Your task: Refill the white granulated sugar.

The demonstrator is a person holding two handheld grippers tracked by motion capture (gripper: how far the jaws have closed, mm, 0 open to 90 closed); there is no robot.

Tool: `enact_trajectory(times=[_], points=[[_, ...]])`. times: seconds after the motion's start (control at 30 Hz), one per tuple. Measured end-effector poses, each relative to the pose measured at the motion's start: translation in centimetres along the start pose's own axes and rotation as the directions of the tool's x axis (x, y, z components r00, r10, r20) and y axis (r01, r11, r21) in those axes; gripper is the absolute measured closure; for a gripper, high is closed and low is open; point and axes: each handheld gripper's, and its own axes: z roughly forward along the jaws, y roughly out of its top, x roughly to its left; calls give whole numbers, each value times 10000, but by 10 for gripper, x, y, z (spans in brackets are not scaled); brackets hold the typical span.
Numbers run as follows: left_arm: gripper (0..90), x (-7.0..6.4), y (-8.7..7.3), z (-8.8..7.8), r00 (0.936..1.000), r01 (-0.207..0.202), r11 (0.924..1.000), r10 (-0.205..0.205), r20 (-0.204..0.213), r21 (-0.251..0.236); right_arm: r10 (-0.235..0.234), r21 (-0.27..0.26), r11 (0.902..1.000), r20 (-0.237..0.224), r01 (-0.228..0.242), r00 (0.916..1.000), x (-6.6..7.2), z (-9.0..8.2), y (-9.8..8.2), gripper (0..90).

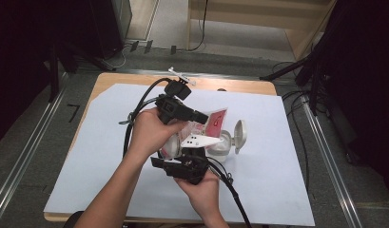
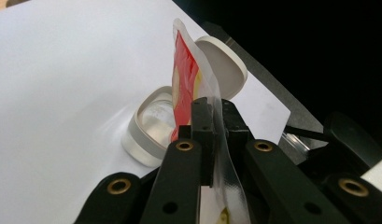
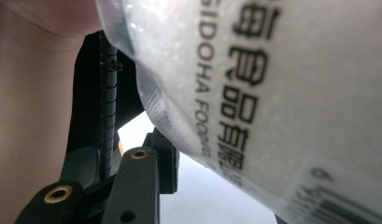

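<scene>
1. Our left gripper (image 2: 212, 112) pinches the red packet (image 2: 185, 88) upright, its jaws pressed on the seal.
2. Our right gripper's (image 1: 182, 167) jaws grip its lower end.
3. The open container (image 2: 149, 128) sits directly beneath on the tabletop (image 1: 111, 156).

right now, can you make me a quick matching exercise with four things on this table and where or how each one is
Things:
1. pouch
2. container
3. lid
4. left gripper

States:
a. flipped open, standing up beside the rim
b. shut on the clear edge of the pouch
c. red and white, held upright over the container
d. open, resting on the white sheet

Pairs: 1-c, 2-d, 3-a, 4-b
</scene>
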Motion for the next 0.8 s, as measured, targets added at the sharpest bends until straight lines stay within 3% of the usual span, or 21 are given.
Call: enact_trajectory(times=[0.8], points=[[873, 2, 1, 0, 9996, 200, 9998, -200, 198, 8, 22, 95, 10000, 189, -24, 9998, 4, -3, 1, 635]])
